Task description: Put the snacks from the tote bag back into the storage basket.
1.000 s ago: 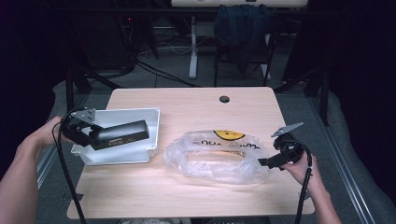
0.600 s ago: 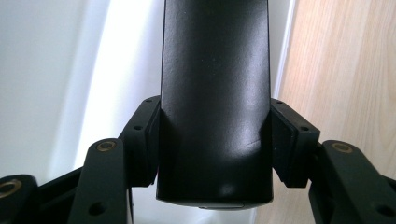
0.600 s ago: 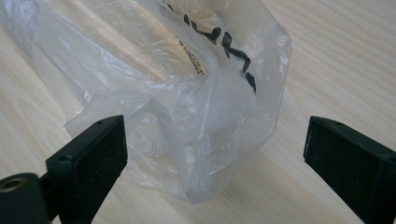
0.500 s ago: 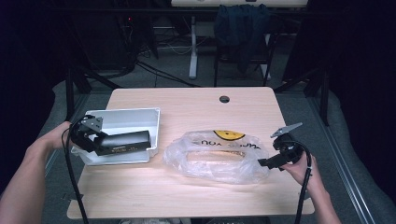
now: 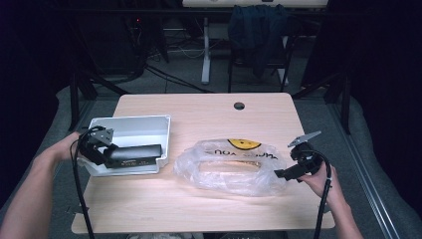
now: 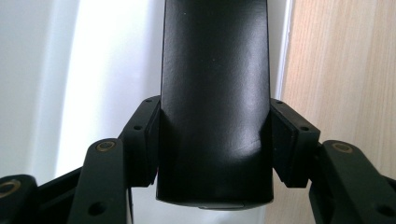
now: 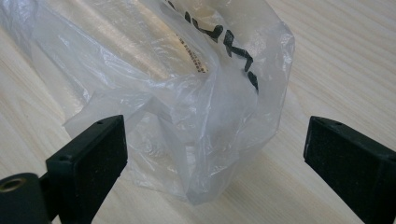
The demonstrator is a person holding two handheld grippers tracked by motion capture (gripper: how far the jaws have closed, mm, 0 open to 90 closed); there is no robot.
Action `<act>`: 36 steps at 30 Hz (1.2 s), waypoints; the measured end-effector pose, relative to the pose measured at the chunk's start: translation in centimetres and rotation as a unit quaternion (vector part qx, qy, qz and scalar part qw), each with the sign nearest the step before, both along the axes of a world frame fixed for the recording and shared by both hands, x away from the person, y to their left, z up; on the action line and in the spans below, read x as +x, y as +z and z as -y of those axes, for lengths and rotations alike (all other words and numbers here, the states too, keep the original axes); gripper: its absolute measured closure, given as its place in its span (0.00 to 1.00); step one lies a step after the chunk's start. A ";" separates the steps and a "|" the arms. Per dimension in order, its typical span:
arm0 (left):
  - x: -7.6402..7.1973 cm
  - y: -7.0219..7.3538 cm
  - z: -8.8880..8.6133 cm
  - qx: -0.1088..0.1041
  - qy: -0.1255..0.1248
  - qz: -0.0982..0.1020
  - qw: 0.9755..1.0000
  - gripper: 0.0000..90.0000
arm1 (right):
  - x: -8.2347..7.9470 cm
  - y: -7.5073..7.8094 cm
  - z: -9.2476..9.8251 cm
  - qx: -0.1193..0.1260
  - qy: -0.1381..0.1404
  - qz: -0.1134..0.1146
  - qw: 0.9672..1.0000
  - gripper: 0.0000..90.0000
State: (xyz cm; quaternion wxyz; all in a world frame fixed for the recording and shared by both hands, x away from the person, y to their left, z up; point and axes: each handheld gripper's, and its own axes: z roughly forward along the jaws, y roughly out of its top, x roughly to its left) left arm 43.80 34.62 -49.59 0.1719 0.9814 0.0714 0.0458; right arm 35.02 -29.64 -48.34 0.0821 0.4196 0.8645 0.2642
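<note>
Your items by colour: bar (image 6: 215,102), glossy black; tray (image 5: 130,130), plain white; bag (image 5: 234,167), clear, with black lettering and a yellow mark; table (image 5: 209,209), pale wood grain; both grippers (image 5: 149,157) (image 5: 281,174), matte black.

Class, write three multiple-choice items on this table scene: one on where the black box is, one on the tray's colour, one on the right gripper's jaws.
1. Where is the black box?
A. inside the plastic bag
B. over the white tray
C. on the floor

2. What colour is the tray?
A. white
B. red
C. blue

3. How do the right gripper's jaws stand?
A. shut on the bag
B. shut on the box
C. open

Key: 1 B, the left gripper holds the box over the tray. 2 A, its walls are white. 3 C, the pads stand wide apart beside the plastic bag.
</note>
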 end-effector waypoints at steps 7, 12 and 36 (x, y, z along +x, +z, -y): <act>0.2 -0.5 0.3 0.004 -0.004 -0.001 1.000 0.48 | 0.1 0.0 0.0 -0.004 0.004 0.000 1.000 0.06; 0.2 -0.6 0.5 0.008 -0.008 0.000 1.000 0.48 | 0.0 -0.1 0.0 -0.006 0.004 0.000 1.000 0.06; 0.7 -1.5 1.4 0.074 0.068 0.000 0.995 0.15 | -0.1 0.1 0.1 -0.003 0.005 0.003 1.000 0.06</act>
